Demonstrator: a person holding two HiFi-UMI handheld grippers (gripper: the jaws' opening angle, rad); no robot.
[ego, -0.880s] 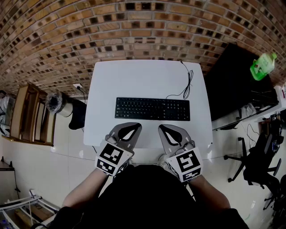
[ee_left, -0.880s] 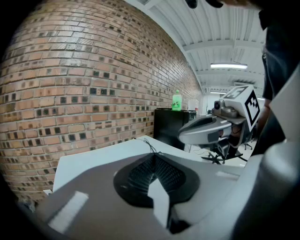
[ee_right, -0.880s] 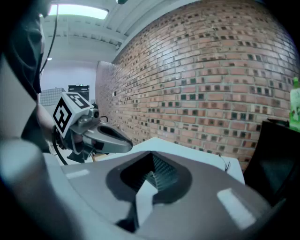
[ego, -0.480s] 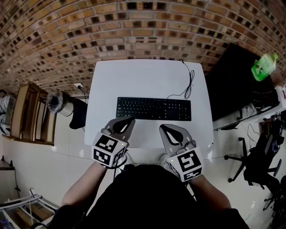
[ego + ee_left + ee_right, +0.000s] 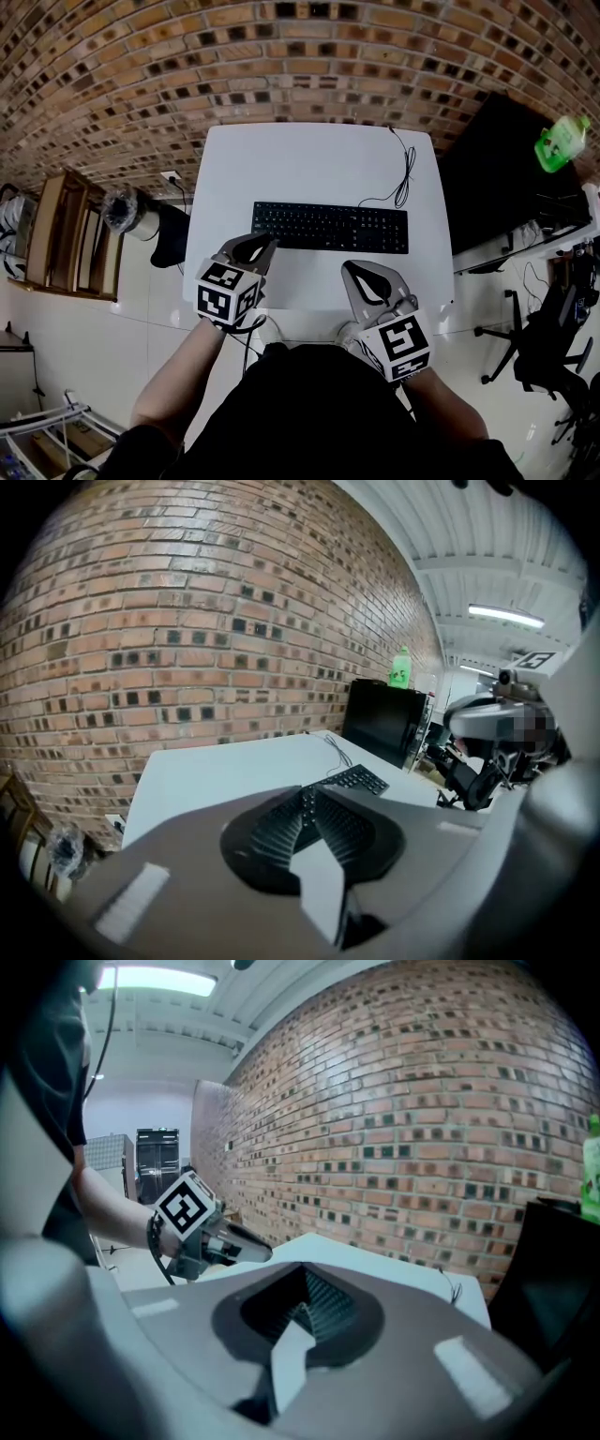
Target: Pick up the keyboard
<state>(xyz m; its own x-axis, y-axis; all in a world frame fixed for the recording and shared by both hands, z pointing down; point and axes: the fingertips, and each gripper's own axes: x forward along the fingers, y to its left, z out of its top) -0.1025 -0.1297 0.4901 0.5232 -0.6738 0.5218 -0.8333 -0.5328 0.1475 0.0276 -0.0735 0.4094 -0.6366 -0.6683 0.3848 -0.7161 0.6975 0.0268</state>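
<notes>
**Head view first, then each claw: a flat keyboard, not yet taken**

Head view: the keyboard (image 5: 330,227) lies keys-up on the white tabletop (image 5: 309,159), ahead of both claws. Its long axis runs from the left claw's side across to the right claw's side, roughly level with the near tabletop edge. A cable (image 5: 405,178) leaves its far right corner and trails away from the claws. The left claw (image 5: 265,242) has its tips drawn together with nothing between them, right by the keyboard's near left corner; whether they touch it I cannot tell. The right claw (image 5: 356,269) is closed and empty, a little short of the near long edge.

Left gripper view: the tips meet in front of the camera. The keyboard (image 5: 354,779) stretches away beyond them and to the right, flush on the tabletop.

Right gripper view: its tips are pressed together on nothing. The left claw (image 5: 265,1252) sits off to its left, and the keyboard is hidden behind the right claw's own body.

Judging from this, the keyboard should be a light, stiff, thin plastic slab with smooth edges. It sits so low that the tips will struggle to get under it. Pinching each short end, or the near long edge at two spread points, looks safest. The claws would have to open first. The trailing cable may drag.
</notes>
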